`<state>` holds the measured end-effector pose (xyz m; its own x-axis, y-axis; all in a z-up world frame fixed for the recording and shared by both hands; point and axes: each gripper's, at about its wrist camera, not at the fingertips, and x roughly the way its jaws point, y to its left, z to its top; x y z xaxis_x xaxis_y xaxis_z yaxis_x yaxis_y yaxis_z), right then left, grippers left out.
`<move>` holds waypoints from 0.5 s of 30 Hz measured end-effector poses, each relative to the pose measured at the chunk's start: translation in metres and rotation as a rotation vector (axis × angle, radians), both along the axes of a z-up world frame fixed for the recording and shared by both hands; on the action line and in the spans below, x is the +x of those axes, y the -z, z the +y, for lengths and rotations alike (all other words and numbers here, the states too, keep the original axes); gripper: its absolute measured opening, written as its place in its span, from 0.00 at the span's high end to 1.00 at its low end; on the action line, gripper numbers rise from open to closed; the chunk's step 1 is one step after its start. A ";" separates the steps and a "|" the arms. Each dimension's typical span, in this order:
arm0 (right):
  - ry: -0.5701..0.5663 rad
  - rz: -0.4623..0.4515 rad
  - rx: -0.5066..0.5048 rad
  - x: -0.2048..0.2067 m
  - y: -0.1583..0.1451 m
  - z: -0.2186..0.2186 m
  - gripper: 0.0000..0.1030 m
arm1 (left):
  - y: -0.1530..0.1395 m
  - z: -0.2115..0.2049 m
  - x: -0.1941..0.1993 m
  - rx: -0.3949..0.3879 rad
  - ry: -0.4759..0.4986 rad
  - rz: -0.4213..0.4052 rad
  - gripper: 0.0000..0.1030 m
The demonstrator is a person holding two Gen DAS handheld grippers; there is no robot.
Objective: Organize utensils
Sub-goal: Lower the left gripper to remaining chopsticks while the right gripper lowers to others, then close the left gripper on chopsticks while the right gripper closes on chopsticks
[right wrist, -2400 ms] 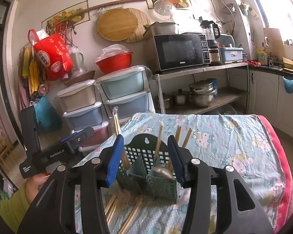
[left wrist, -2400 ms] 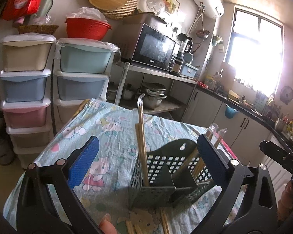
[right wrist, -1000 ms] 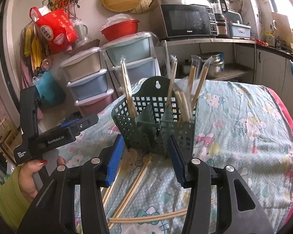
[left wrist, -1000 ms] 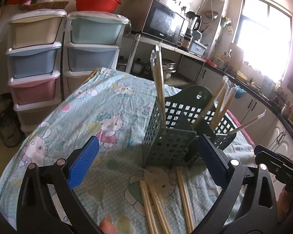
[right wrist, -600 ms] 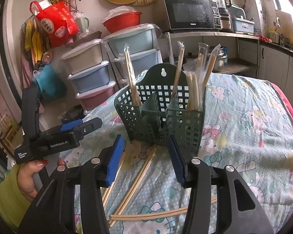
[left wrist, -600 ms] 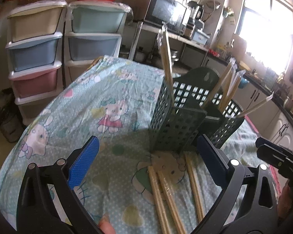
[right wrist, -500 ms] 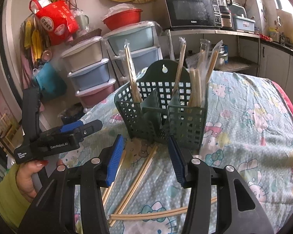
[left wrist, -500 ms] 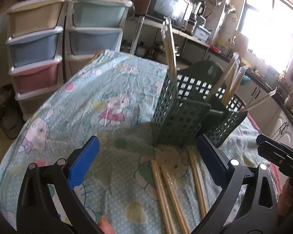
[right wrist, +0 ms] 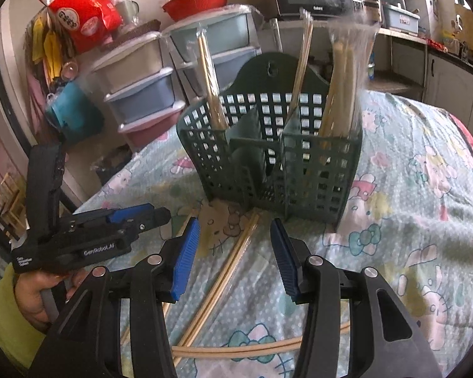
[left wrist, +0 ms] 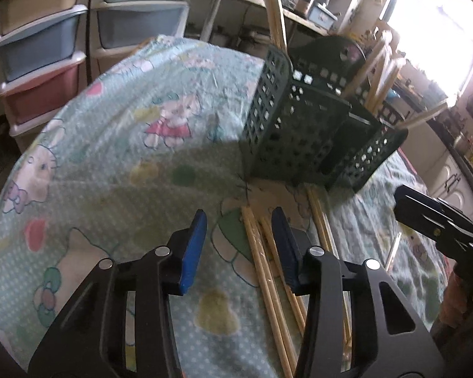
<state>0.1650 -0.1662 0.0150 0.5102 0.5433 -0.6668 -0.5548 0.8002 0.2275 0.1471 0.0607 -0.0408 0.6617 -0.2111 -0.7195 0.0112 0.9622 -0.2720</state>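
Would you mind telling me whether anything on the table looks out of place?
Yes: several plastic-wrapped wooden chopstick pairs lie loose on the cartoon-print tablecloth in front of the dark green slotted plastic utensil basket, one crosswise, while others already stand upright inside it.

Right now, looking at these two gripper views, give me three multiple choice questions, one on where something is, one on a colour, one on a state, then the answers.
1. Where do the loose wrapped chopsticks lie?
A. on the tablecloth in front of the caddy
B. on the microwave
C. in a drawer

2. What colour is the slotted utensil caddy?
A. red
B. dark green
C. white

3. What is the left gripper doing?
A. clamped on the caddy
B. jaws closing over chopsticks lying on the cloth, pads not yet on them
C. carrying a spoon

Answers: 1 A, they rest flat on the patterned tablecloth below the caddy's front. 2 B, its mesh walls are dark green. 3 B, chopsticks show in the gap between its blue pads.
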 end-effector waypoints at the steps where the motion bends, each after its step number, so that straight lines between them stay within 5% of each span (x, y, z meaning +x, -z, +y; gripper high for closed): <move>1: -0.001 0.007 -0.005 0.001 0.003 0.002 0.59 | 0.001 -0.002 0.002 0.000 0.004 0.006 0.65; 15: -0.024 0.098 -0.112 0.026 0.042 0.032 0.65 | 0.023 -0.009 0.027 0.038 0.010 0.106 0.74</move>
